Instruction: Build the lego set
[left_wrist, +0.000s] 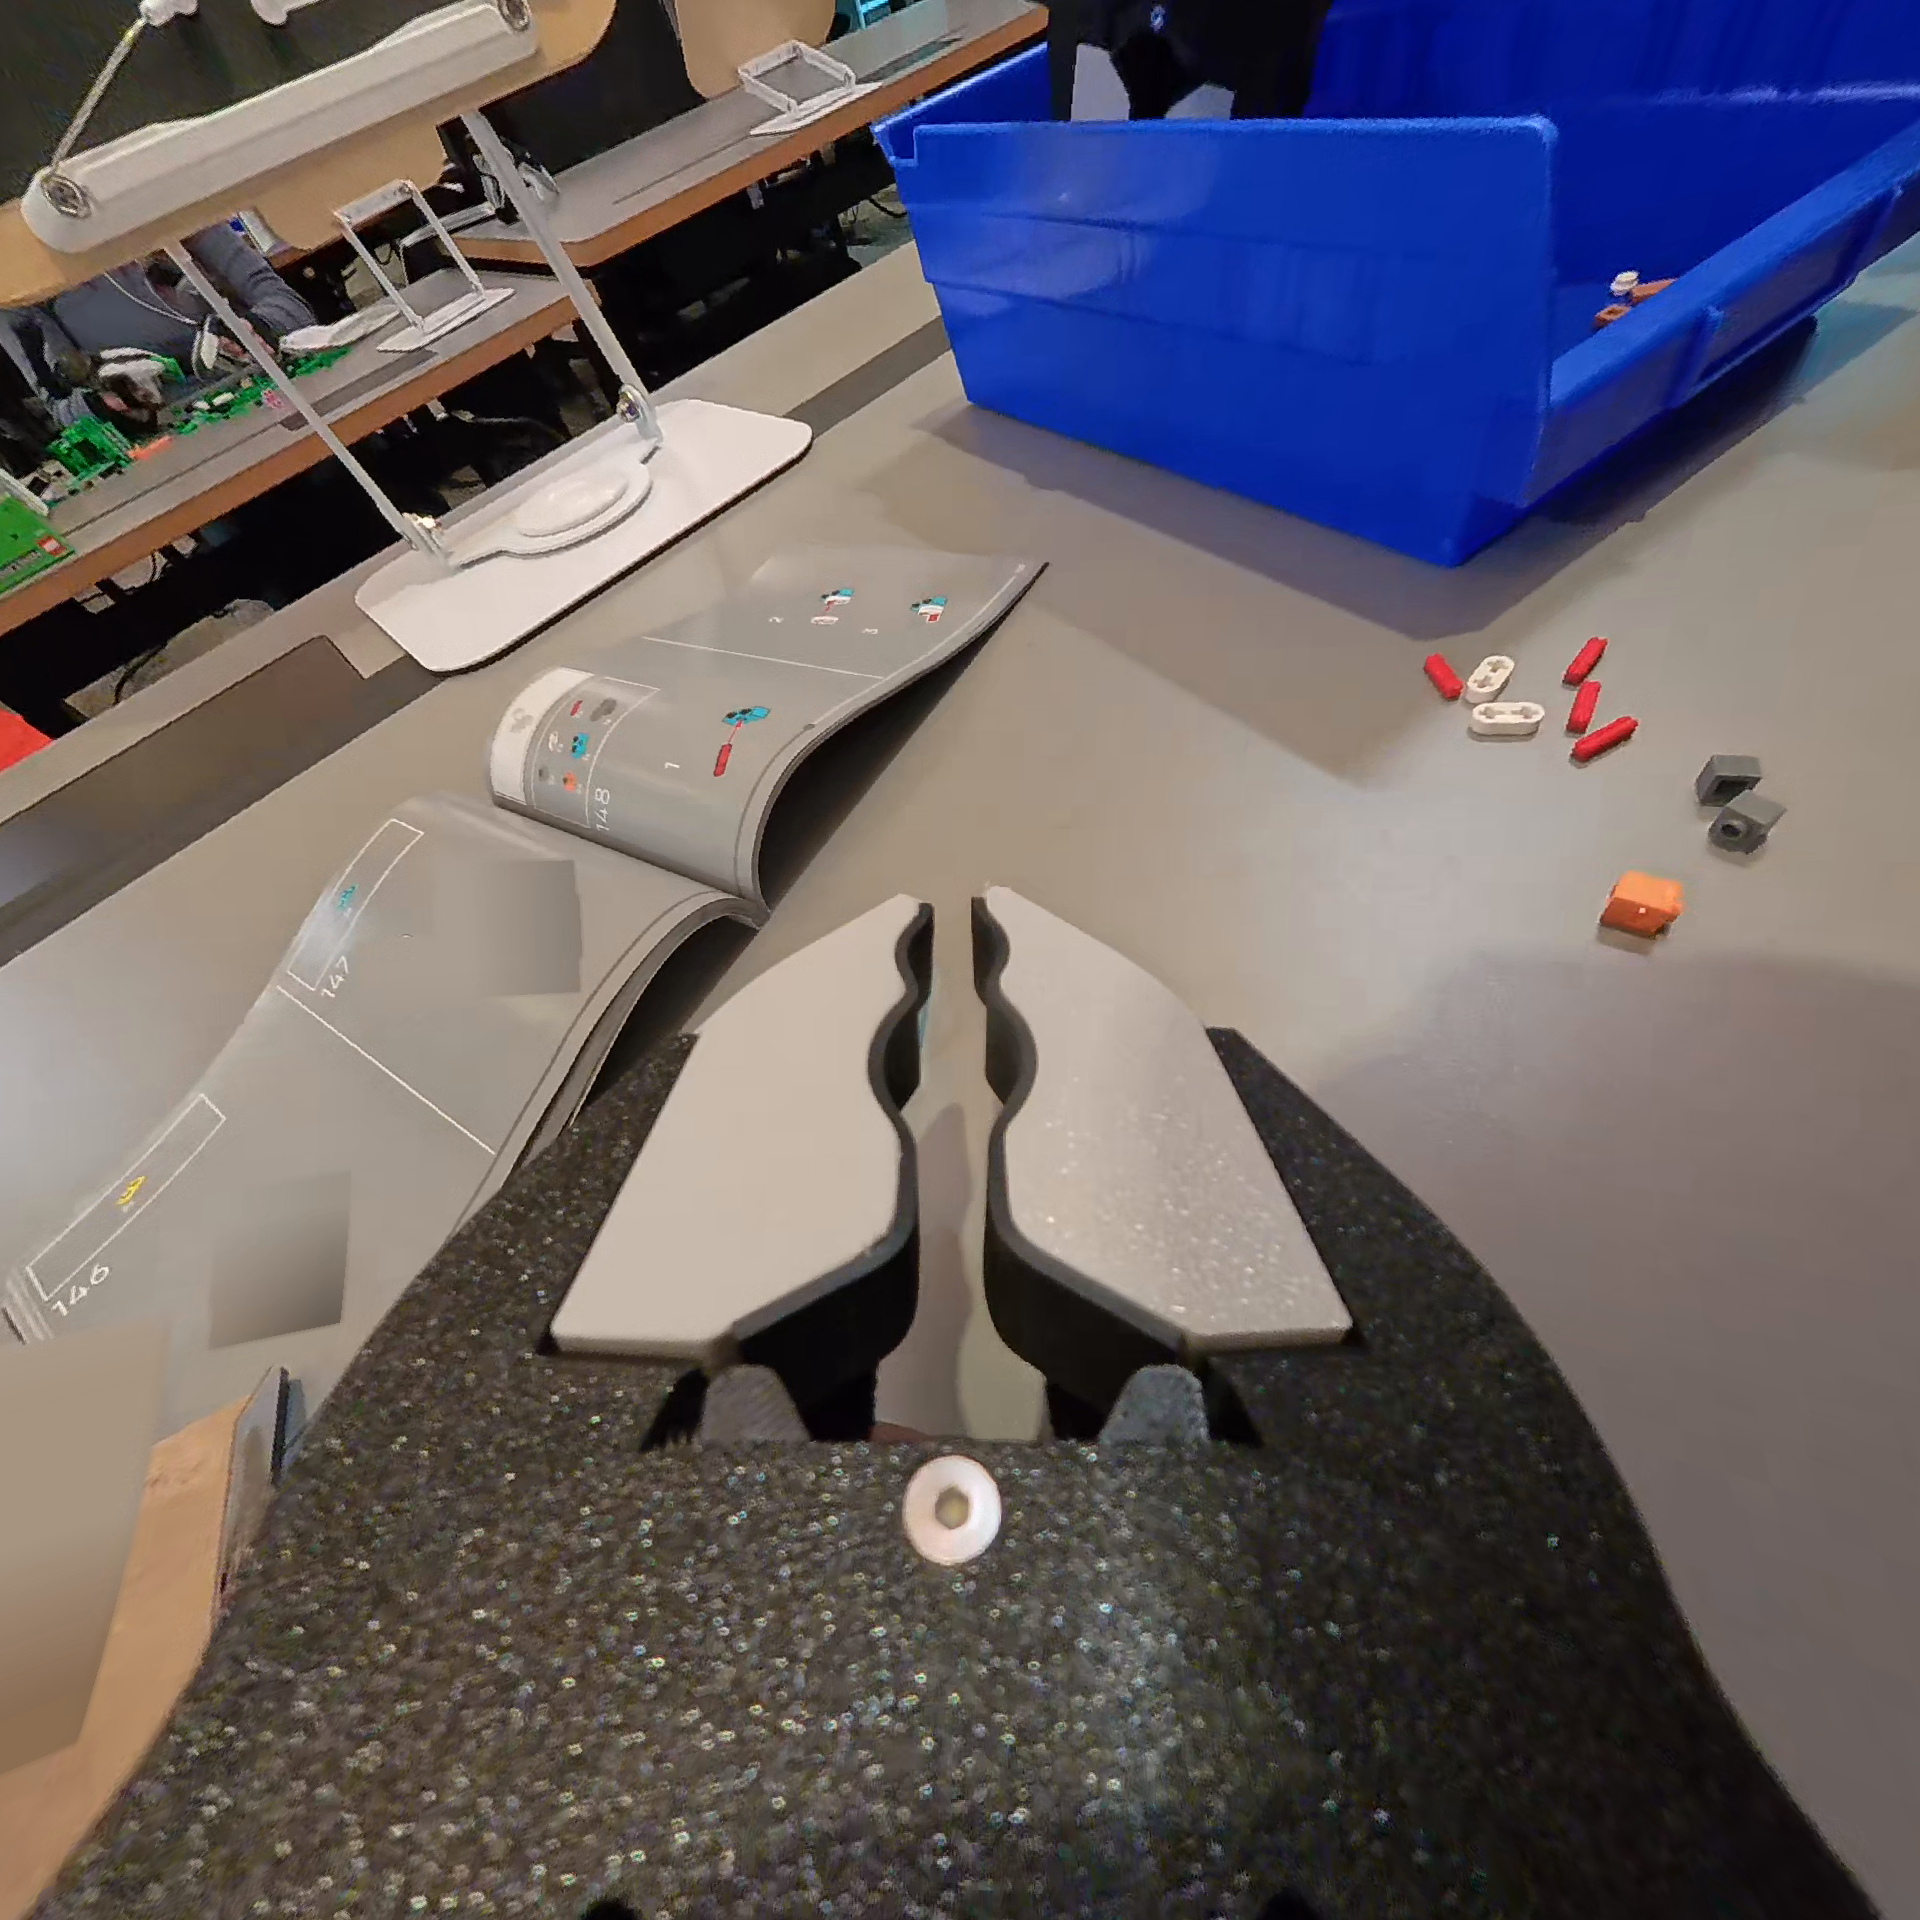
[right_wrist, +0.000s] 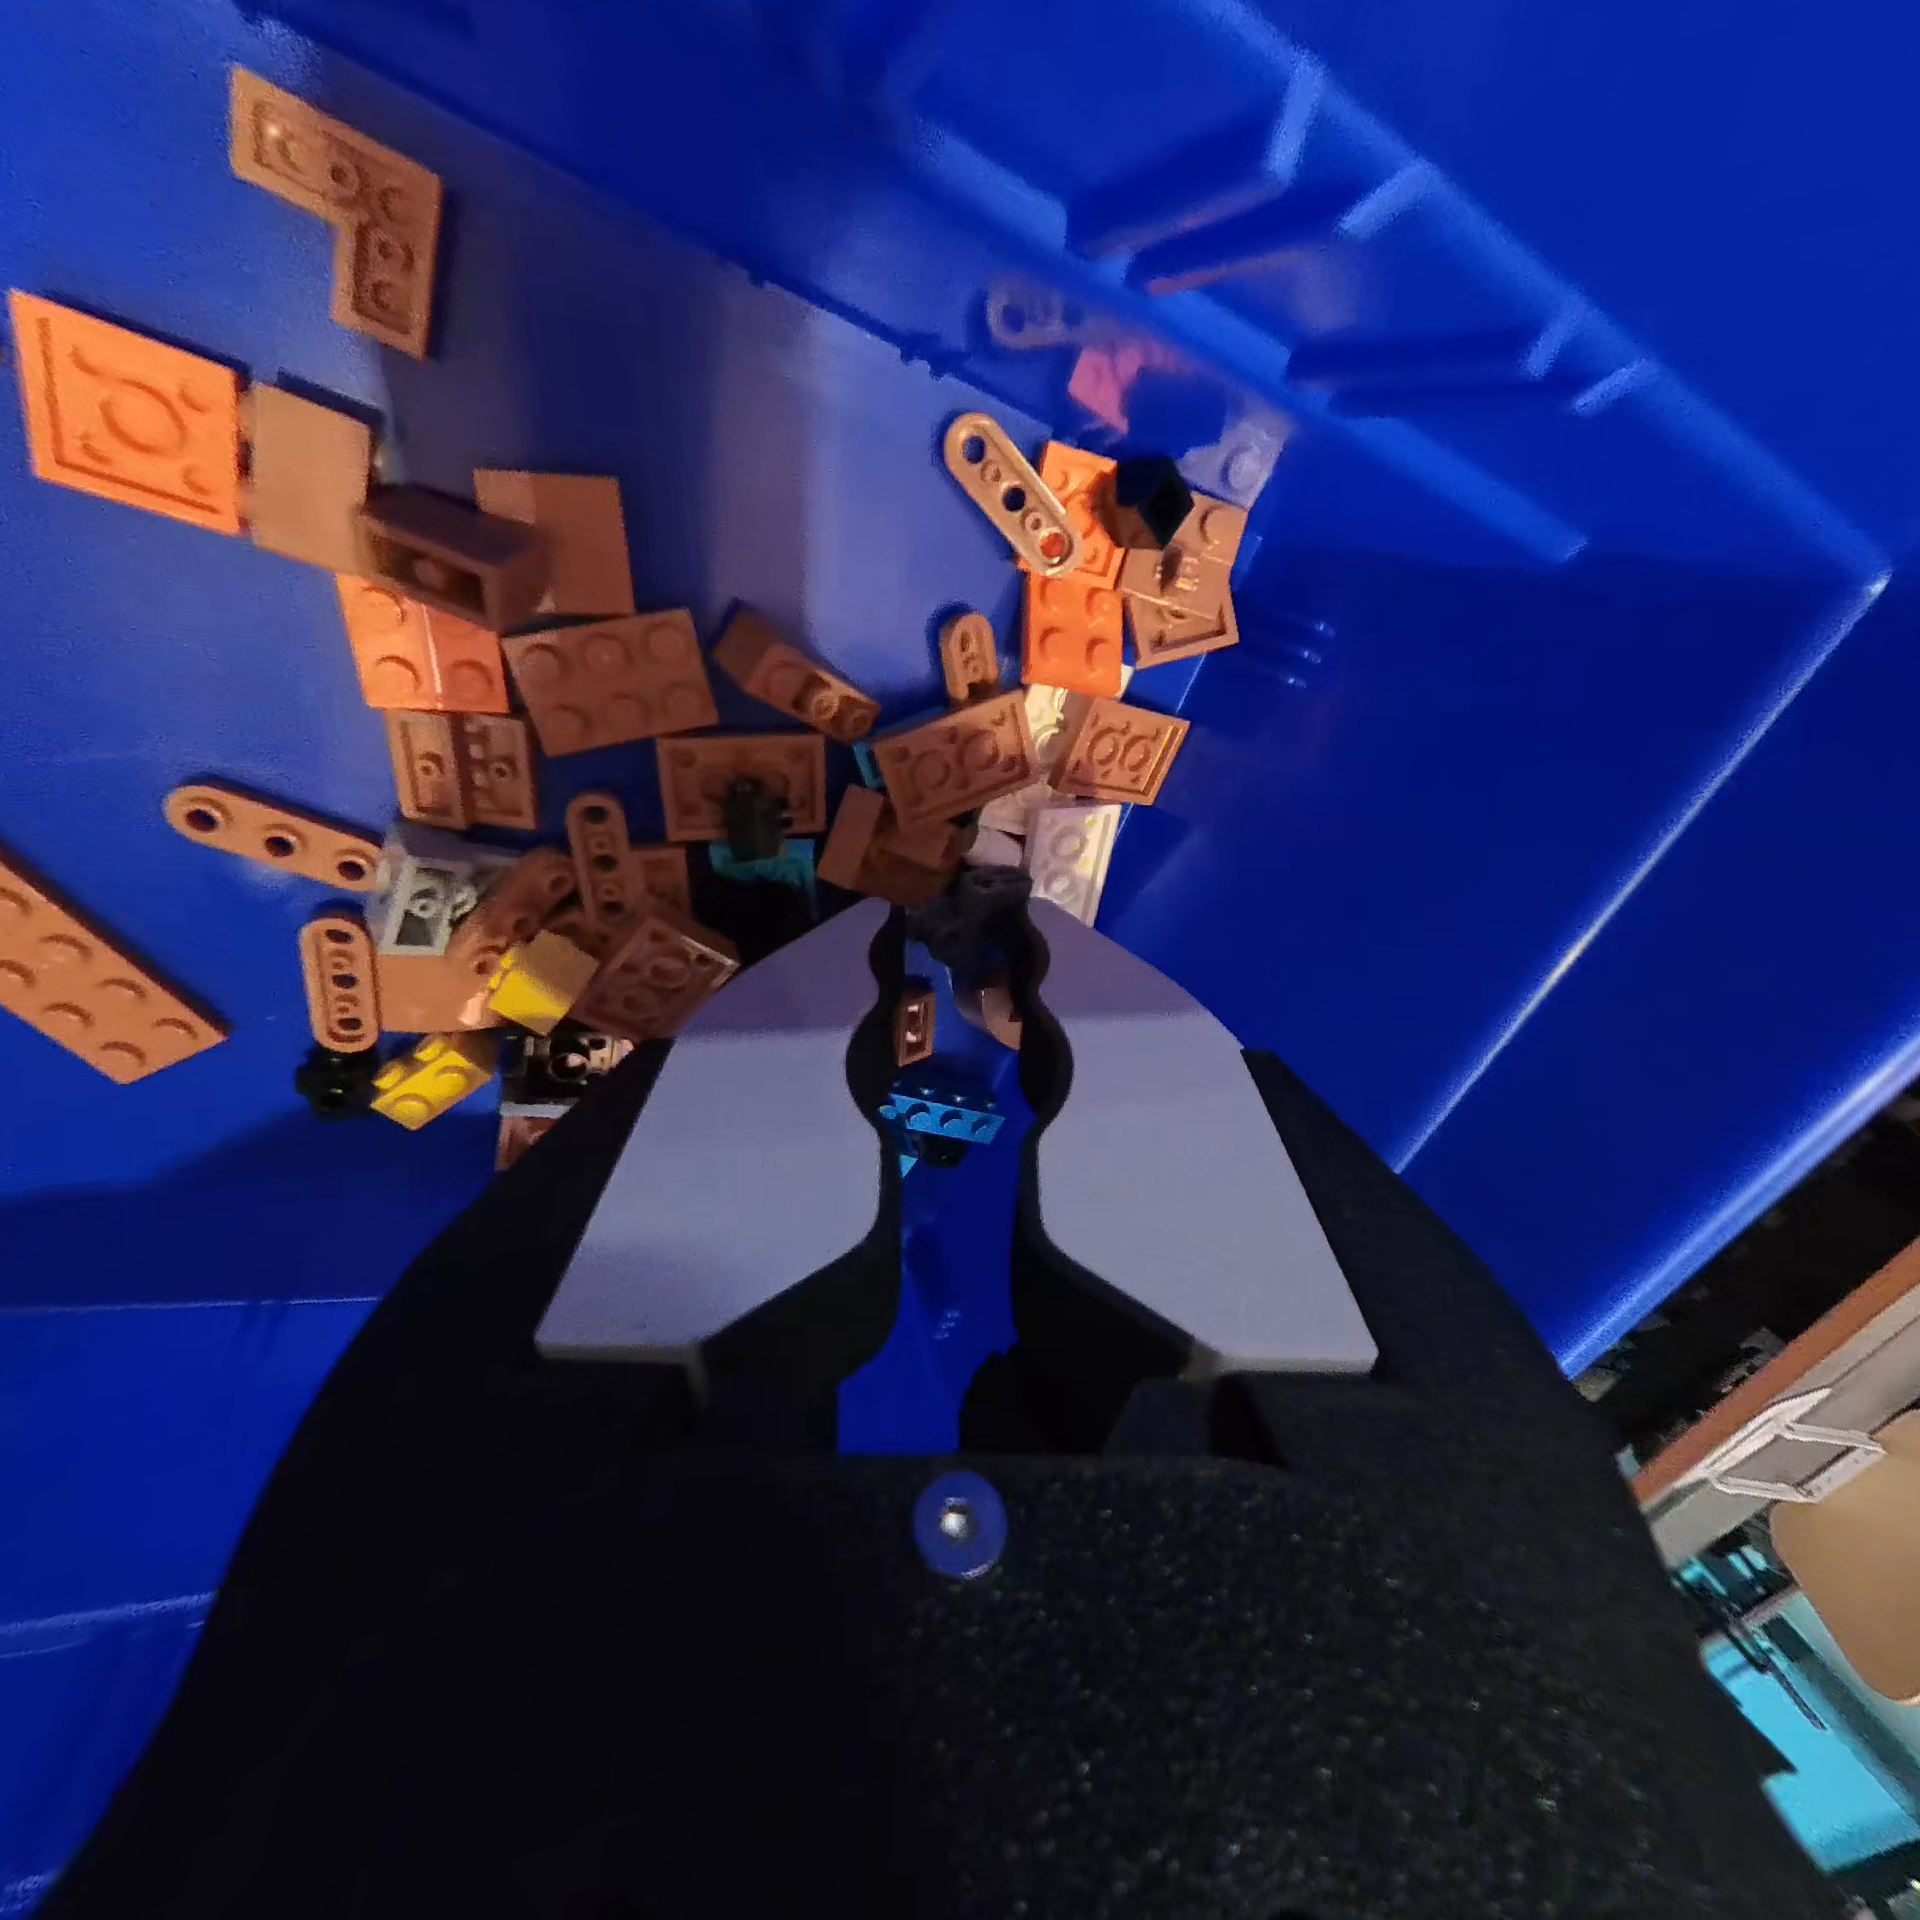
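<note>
My left gripper (left_wrist: 953, 900) hovers over the grey table (left_wrist: 1195, 883), its jaws almost together with nothing between them. To its right on the table lie several red pins (left_wrist: 1584, 694), two white links (left_wrist: 1501, 694), two dark grey pieces (left_wrist: 1737, 800) and an orange piece (left_wrist: 1642, 902). My right gripper (right_wrist: 961, 916) is down inside the blue bin (right_wrist: 1455, 727), at the edge of a heap of brown and orange plates (right_wrist: 608, 681). Its tips sit on either side of a small dark piece (right_wrist: 975, 902) and appear closed on it. A blue brick (right_wrist: 940, 1117) lies below the fingers.
An open instruction booklet (left_wrist: 665, 748) lies on the table left of my left gripper, with a white stand (left_wrist: 582, 520) behind it. The blue bin (left_wrist: 1299, 312) stands at the back right. The bin's walls (right_wrist: 1558, 935) close in to the right of my right gripper. Tip to tip, the grippers are about 40 cm apart. It is some 5 cm from my right tips to the blue brick (right_wrist: 940, 1117).
</note>
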